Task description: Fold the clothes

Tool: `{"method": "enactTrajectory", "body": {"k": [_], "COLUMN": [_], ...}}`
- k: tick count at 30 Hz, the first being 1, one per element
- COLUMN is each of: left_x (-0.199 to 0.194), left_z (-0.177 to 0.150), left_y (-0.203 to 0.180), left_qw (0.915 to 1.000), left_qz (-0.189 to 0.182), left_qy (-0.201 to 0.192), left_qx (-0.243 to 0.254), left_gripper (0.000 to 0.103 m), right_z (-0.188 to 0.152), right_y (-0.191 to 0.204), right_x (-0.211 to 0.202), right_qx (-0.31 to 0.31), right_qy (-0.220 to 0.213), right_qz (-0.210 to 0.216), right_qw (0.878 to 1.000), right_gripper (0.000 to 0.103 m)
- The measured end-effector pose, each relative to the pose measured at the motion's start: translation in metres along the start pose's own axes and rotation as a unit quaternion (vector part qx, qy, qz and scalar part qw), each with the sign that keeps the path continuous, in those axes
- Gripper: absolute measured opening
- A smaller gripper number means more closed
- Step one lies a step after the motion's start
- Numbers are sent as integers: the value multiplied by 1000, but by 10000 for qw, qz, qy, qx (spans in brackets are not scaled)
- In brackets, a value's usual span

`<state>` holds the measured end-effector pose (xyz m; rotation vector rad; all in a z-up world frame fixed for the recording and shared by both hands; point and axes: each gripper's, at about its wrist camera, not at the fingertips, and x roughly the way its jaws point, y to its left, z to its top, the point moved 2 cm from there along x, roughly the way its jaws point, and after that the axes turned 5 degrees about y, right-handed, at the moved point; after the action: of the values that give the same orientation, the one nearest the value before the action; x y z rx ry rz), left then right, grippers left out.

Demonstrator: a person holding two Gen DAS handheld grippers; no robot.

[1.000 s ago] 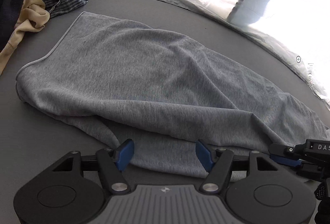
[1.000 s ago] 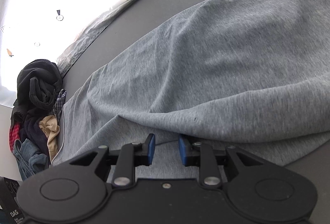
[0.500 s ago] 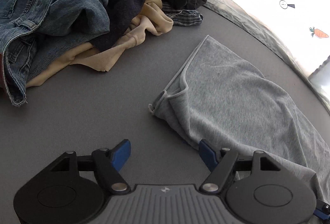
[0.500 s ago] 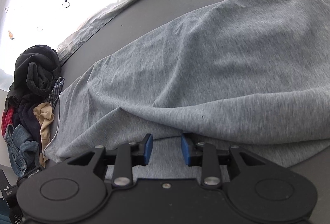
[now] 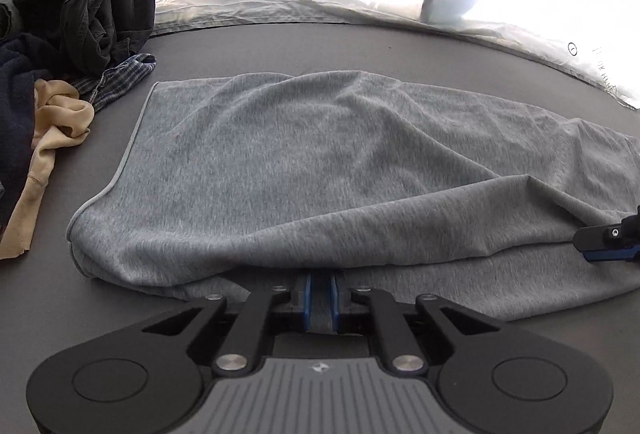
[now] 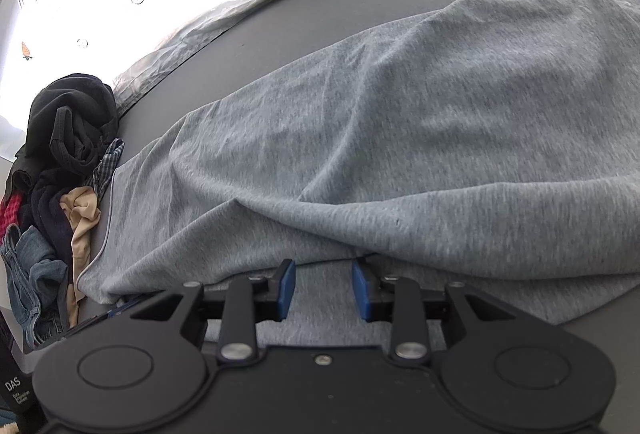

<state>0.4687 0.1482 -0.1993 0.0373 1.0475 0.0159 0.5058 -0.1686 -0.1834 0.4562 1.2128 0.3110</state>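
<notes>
as daylight glared behind:
surface: grey mat [image 5: 248, 46]
clutter: clothes pile [image 5: 60, 46] left
left gripper [image 5: 320, 298]: just closed, pinching grey garment [image 5: 320, 162]
right gripper [image 6: 323, 290]: spread over hem

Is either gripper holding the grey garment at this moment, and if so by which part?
The left gripper, jaws just closed, pinches the grey garment at its near edge. The right gripper straddles that edge, open.

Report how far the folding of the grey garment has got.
Done: the grey garment lies spread on the dark surface, one fold of cloth already draped toward its near edge.

In hand: the left gripper has just closed on that near edge, cloth pinched between its pads. The right gripper straddles the same edge, jaws apart.

Left: finishing the fold, then the pile of clothes, untouched.
</notes>
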Motion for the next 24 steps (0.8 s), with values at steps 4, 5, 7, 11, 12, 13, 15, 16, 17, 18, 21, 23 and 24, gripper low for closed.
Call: {"method": "enactTrajectory", "body": {"k": [4, 5, 7, 11, 12, 13, 15, 16, 17, 18, 21, 23, 24], "left_x": [2, 2, 2, -1, -4, -7, -12, -14, -16, -18, -25, -37, -42], "left_z": [0, -2, -4, -15, -18, -20, -26, -29, -32, -35, -37, -31, -26], "left_y": [36, 45, 62, 89, 93, 97, 98, 98, 98, 99, 106, 106, 102], "left_qw": [9967, 9948, 9898, 9806, 9803, 9803, 9793, 9778, 9760, 9722, 9604, 9660, 9706], "left_qz": [708, 886, 1228, 1645, 1615, 1569, 1645, 1759, 1880, 2050, 2344, 1941, 1682], "left_qy": [-35, -28, -15, 198, 225, 272, 403, 470, 486, 564, 715, 465, 298], "left_qx": [-400, -510, -723, -1048, -1114, -1167, -1113, -1038, -988, -979, -1326, -1641, -1695], "left_gripper": [38, 41, 46, 55, 55, 55, 55, 58, 59, 59, 58, 59, 59], "right_z": [0, 0, 0, 0, 0, 0, 1, 1, 1, 1, 1, 1, 0], "right_y": [1, 1, 1, 2, 2, 2, 3, 4, 4, 4, 5, 8, 9], "right_x": [0, 0, 0, 0, -1, -1, 0, 0, 0, 0, 0, 0, 1], "right_qx": [0, 0, -17, -47, -54, -59, -31, -20, -15, -21, -81, -194, -258], "right_qy": [-15, -18, -23, -23, -23, -25, -40, -44, -45, -46, -45, -35, -30], "right_qz": [-2, -3, -10, -26, -29, -32, -43, -44, -43, -44, -67, -109, -127], "right_qw": [10000, 10000, 10000, 10000, 10000, 10000, 10000, 10000, 10000, 10000, 9999, 9997, 9996], "right_gripper": [32, 32, 32, 32, 32, 32, 32, 32, 32, 33, 33, 33, 34]}}
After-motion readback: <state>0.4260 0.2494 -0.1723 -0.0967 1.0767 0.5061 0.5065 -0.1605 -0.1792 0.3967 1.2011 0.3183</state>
